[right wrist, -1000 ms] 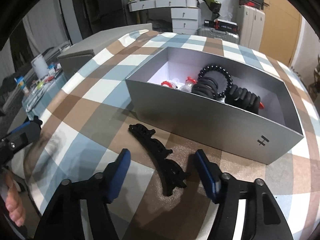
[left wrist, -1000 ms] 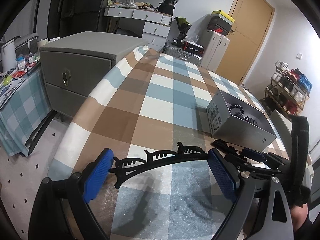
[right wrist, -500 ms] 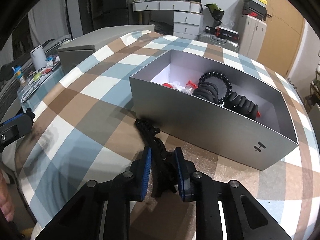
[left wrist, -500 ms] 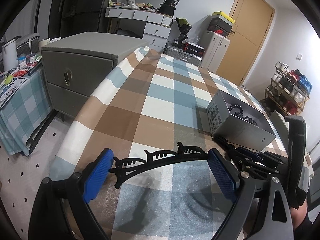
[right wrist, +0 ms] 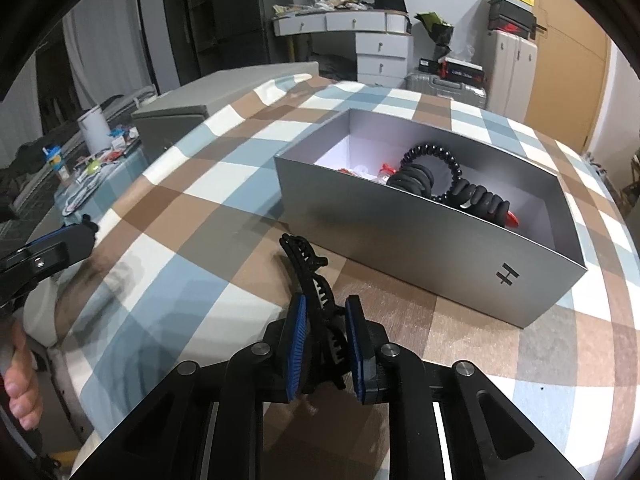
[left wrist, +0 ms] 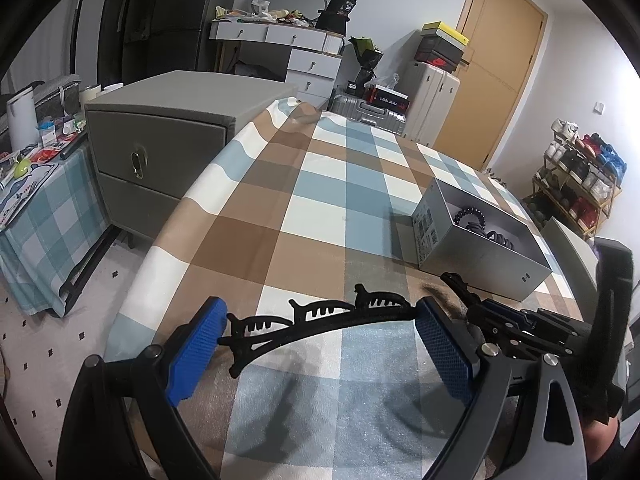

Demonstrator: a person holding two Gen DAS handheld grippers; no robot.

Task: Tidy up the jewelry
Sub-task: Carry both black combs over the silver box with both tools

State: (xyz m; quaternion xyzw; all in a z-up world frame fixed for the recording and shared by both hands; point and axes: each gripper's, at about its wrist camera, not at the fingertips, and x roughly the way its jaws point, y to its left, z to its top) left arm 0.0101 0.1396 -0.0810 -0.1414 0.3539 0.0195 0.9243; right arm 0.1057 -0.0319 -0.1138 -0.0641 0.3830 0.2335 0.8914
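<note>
left tongs (left wrist: 318, 344) spread across black hair comb (left wrist: 320, 318) | right tongs (right wrist: 326, 350) just clamped onto black hair clip (right wrist: 316, 280) | grey box (right wrist: 420, 236) just beyond

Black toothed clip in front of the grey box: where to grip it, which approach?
Near end, across its narrow spine, coming from the near side along its length: the clip is long and thin, far tip pointing at the box. The right gripper, jaws just closing, pinches it there.

Both views are being lit evenly by soft, cool indoor light. Soft shadows are being cast on the checked cloth (left wrist: 320, 208) under the left claw (left wrist: 320, 344). Straight lines are being bent and corners blacked out by fisheye distortion. Focus is being held sharp.
</note>
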